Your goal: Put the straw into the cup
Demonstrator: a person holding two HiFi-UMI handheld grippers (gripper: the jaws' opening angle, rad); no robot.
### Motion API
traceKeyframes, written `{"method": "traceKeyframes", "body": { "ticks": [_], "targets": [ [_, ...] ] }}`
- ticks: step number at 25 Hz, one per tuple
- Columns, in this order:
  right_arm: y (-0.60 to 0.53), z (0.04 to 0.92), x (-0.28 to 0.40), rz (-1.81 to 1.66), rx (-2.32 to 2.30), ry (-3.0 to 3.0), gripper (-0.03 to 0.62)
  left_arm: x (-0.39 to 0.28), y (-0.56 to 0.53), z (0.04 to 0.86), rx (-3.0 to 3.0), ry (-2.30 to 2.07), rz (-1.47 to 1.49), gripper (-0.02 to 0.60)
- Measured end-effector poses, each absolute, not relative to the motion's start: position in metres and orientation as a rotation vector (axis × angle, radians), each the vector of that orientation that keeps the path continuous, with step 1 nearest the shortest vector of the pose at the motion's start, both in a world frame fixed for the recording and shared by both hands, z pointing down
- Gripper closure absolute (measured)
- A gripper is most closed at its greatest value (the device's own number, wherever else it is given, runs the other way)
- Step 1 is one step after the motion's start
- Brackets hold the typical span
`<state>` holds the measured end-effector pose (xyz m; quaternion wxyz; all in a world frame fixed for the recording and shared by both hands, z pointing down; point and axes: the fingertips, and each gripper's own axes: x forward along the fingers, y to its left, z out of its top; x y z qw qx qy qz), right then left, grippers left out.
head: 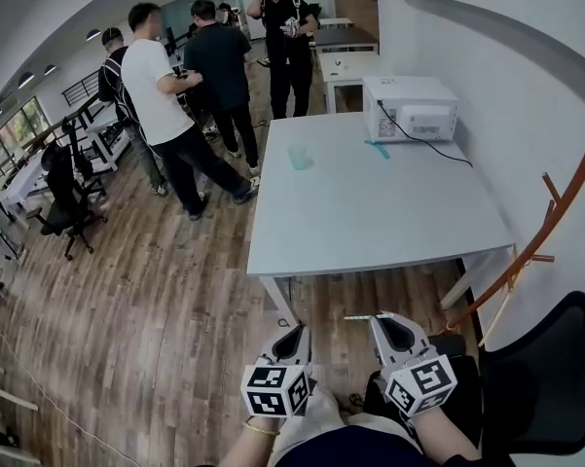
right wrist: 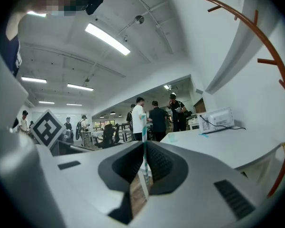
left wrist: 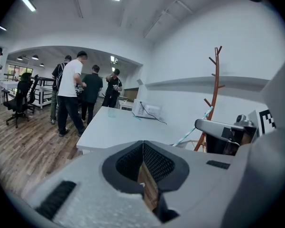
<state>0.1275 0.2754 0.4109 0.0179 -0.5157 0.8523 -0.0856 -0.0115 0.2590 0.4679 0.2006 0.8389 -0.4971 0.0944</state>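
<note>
A pale translucent cup [head: 300, 156] stands on the far part of the white table [head: 370, 212], well ahead of both grippers; the gripper views show the cup [left wrist: 112, 112] [right wrist: 173, 137] small and distant. My right gripper [head: 382, 317] [right wrist: 145, 144] is shut on a thin white-and-teal striped straw [right wrist: 143, 127]. The straw [head: 358, 317] sticks out sideways towards the left gripper, and its end [left wrist: 193, 128] shows in the left gripper view. My left gripper [head: 297, 331] [left wrist: 142, 144] is shut with nothing in it. Both hang below the table's near edge.
A white microwave [head: 411, 108] with a black cable sits at the table's far right, a small teal item [head: 378, 150] beside it. A brown coat rack [head: 555, 212] and a black chair [head: 555, 377] stand to the right. Several people [head: 175, 95] stand on the wooden floor far left.
</note>
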Motion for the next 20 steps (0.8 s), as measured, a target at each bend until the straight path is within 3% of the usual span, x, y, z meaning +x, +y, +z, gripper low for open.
{"method": "traceKeyframes", "body": {
  "ticks": [20],
  "targets": [
    [0.274, 0.420, 0.122, -0.304, -1.628, 2.640, 0.553, -0.009, 0.256, 0.471, 2.376, -1.352, 0.289, 0.561]
  ]
}}
